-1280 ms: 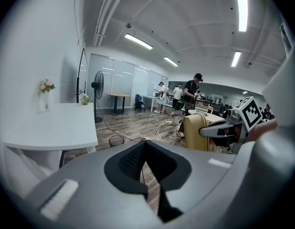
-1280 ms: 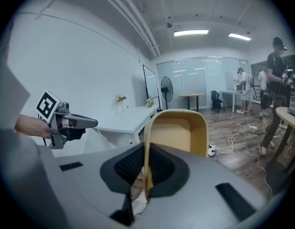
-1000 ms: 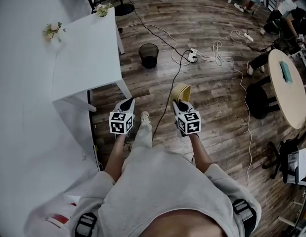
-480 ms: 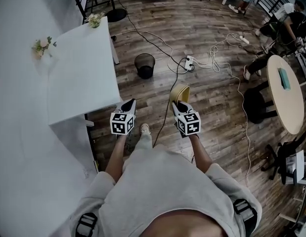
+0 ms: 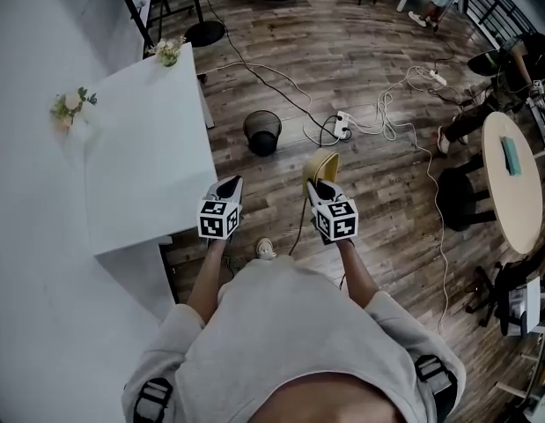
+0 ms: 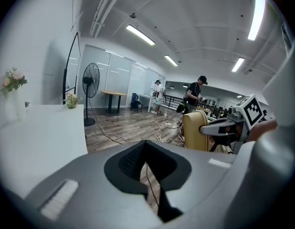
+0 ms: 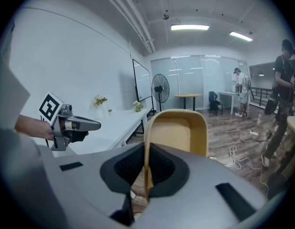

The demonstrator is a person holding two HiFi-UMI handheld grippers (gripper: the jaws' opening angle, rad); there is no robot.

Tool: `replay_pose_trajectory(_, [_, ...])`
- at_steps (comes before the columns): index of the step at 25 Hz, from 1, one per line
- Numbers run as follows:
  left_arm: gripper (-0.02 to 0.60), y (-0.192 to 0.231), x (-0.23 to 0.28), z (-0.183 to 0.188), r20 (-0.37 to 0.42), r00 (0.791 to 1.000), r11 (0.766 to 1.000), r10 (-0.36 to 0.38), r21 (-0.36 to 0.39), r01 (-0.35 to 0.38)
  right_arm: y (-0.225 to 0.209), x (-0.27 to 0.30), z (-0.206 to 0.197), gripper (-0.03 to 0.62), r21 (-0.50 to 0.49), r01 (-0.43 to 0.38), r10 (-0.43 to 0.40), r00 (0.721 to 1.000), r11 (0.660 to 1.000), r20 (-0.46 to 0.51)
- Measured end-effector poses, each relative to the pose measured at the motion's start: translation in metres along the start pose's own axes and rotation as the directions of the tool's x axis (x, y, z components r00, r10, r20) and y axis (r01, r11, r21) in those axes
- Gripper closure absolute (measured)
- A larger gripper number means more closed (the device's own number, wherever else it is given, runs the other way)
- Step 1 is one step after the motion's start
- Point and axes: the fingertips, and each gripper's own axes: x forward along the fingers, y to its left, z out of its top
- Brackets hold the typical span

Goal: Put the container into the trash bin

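Observation:
My right gripper point(image 5: 318, 186) is shut on the side wall of a yellow container point(image 5: 323, 163), which it holds up in the air over the wood floor. In the right gripper view the container point(image 7: 178, 130) stands up from between the jaws point(image 7: 147, 151). A black mesh trash bin point(image 5: 262, 132) sits on the floor ahead and slightly left, beside the white table's corner. My left gripper point(image 5: 228, 183) is shut and holds nothing; it hovers beside the table edge. The left gripper view point(image 6: 146, 147) shows the container point(image 6: 196, 130) off to the right.
A white table point(image 5: 140, 157) with two small flower vases point(image 5: 68, 108) fills the left. Cables and a power strip point(image 5: 342, 123) trail over the floor beyond the bin. A round table point(image 5: 510, 174) and a black stool point(image 5: 461, 196) stand right. People are at the far end.
The person has walked forward: the trash bin and the table corner have come nearer to both grippers. The grippers keep the same pose, and the right one still grips the container.

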Motion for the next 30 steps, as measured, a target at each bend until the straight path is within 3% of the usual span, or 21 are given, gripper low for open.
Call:
replay_pose_trajectory(14, [0.571,0.081,0.055,0.036,-0.008,1.000,1.000,-0.015,0.006,0.015,-0.014,0.092,0.045,0.566,-0.003,0.017,-0.017,1.000,1.000,0.005])
replay_pose_trajectory(30, [0.571,0.095,0.087,0.038,-0.043,0.999,1.000,-0.025,-0.007,0.025,-0.031,0.119,0.040,0.566,0.013,0.010,-0.010,0.999,1.000,-0.034])
